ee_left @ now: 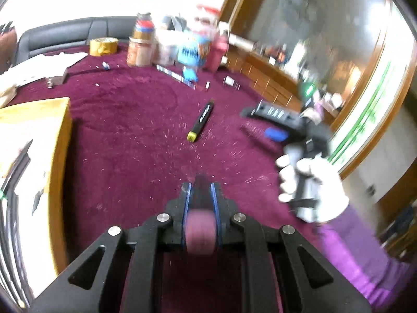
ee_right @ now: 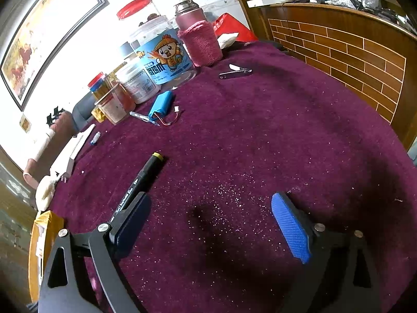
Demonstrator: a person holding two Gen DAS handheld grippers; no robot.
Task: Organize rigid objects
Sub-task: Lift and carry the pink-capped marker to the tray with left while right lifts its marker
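Note:
A black marker with a yellow end (ee_left: 200,122) (ee_right: 143,180) lies on the burgundy tablecloth (ee_right: 260,130). My left gripper (ee_left: 200,182) is low in the left wrist view, shut on a small blurred pink object (ee_left: 199,232) between its blue pads. My right gripper (ee_right: 211,200) (ee_left: 263,122) stands open just above the cloth with nothing between its fingers. The marker lies just outside its left finger (ee_right: 133,216), which hides the marker's near end. A white-gloved hand (ee_left: 310,182) with a purple sleeve holds the right gripper.
At the table's far side stand a red-lidded jar (ee_right: 161,52), a pink-sleeved bottle (ee_right: 200,41) and smaller jars (ee_right: 114,104). A blue battery pack (ee_right: 160,104) and a folding metal tool (ee_right: 235,71) lie near them. A yellow box (ee_left: 34,130) sits left; a wooden cabinet (ee_right: 338,47) is right.

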